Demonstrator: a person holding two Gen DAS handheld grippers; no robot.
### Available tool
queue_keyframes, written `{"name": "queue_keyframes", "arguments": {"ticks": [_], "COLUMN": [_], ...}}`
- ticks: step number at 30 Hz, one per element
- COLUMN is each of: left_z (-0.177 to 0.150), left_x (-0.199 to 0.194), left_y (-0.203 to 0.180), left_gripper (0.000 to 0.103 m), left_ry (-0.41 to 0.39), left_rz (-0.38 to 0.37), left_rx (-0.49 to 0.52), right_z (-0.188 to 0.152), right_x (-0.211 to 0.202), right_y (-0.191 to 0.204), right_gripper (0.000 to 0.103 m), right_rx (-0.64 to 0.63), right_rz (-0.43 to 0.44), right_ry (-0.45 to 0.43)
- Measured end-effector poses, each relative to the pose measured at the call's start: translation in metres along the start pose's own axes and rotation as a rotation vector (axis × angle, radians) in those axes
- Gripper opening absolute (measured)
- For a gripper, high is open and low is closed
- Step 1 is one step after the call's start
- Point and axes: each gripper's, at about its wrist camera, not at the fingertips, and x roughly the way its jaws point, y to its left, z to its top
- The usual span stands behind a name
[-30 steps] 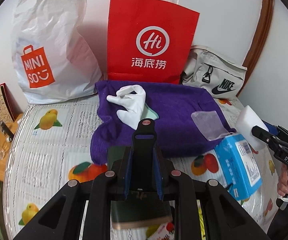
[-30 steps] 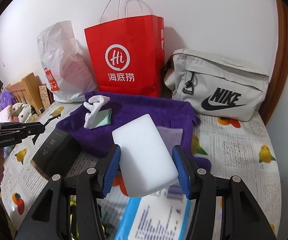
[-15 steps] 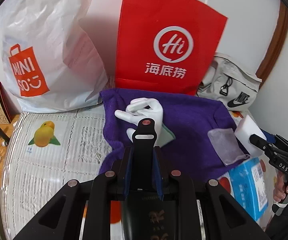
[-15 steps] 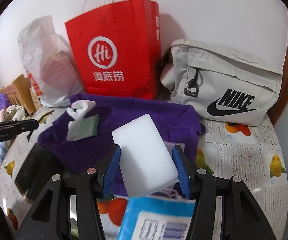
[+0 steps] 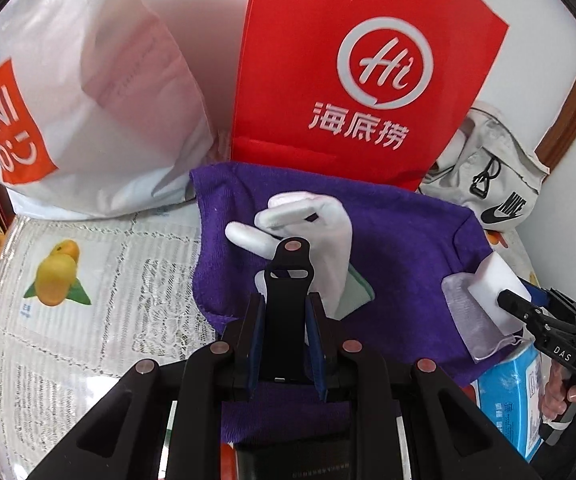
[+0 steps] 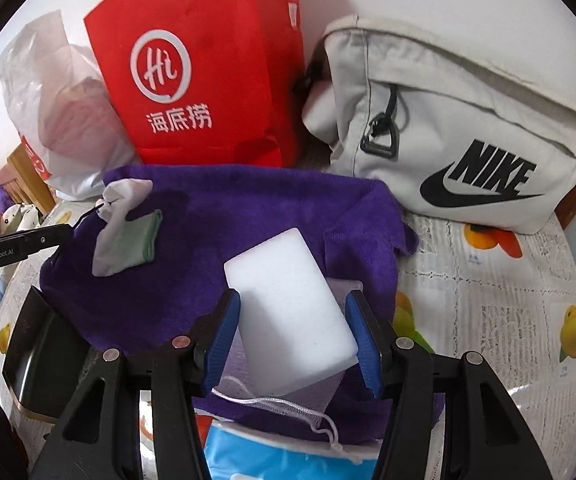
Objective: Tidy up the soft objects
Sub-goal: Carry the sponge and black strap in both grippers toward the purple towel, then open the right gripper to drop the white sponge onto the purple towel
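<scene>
You are holding a white rectangular foam sponge [image 6: 292, 312] between the blue pads of your right gripper [image 6: 292, 332], low in the centre of the right wrist frame, over a purple fleece towel [image 6: 248, 208] and a translucent mesh drawstring pouch [image 6: 288, 396]. Your left gripper [image 5: 286, 344] is clamping narrowly on a black strap-like piece [image 5: 288, 300] in the lower centre of the left wrist frame. Just beyond its tip, a white glove [image 5: 308, 232] is lying on the towel. A red paper bag [image 5: 360, 64] is standing at the upper centre.
</scene>
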Motion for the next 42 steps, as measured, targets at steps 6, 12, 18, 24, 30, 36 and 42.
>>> {"name": "queue_keyframes", "arguments": {"ticks": [6, 12, 18, 24, 30, 36, 42], "left_z": [0.001, 0.001, -0.001, -0.008, -0.030, -0.067, -0.114], "left_x": [0.010, 0.012, 0.000, -0.033, -0.076, -0.110, -0.127], "left_y": [0.001, 0.005, 0.008, 0.007, -0.001, -0.008, -0.014], "left_gripper": [0.020, 0.021, 0.035, 0.048, 0.052, 0.052, 0.052], "left_ry": [0.032, 0.053, 0.063, 0.008, -0.083, -0.144, -0.100], "left_rz": [-0.008, -0.021, -0.004, 0.030, 0.092, 0.077, 0.077], "left_rx": [-0.022, -0.049, -0.060, -0.067, -0.058, -0.073, -0.053], "right_z": [0.002, 0.006, 0.005, -0.005, -0.034, -0.073, -0.125], "right_x": [0.013, 0.013, -0.004, -0.046, -0.101, -0.135, -0.155], "right_y": [0.001, 0.005, 0.008, 0.019, 0.025, 0.038, 0.059], "right_gripper": [0.056, 0.065, 0.070, 0.070, 0.071, 0.072, 0.072], "right_rx": [0.001, -0.001, -0.005, -0.007, 0.026, 0.015, -0.038], "right_rz": [0.002, 0.015, -0.003, 0.017, 0.053, 0.058, 0.039], "right_ry": [0.041, 0.036, 0.005, -0.080, -0.190, -0.160, -0.121]}}
